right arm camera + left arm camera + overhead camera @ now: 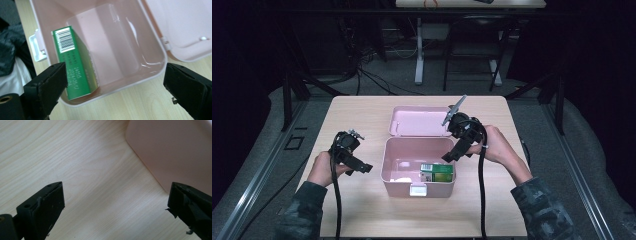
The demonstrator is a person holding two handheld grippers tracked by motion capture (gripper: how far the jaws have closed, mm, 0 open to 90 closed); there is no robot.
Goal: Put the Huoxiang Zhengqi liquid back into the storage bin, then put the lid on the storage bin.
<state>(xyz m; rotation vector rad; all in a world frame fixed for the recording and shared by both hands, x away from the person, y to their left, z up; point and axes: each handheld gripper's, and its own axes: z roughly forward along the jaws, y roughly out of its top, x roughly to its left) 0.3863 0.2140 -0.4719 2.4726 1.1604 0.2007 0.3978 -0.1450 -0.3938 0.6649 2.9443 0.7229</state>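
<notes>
Barcode label tops green box (75, 65) inside pink case (155, 62); print unreadable.

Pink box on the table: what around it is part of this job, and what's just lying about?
In the job:
- pink box, lid open
- green carton inside it
- right gripper, jaws open over the box
- left gripper, open beside the box

Lying about:
- white item in the box, too unclear to name
- desk behind
- floor cables
</notes>
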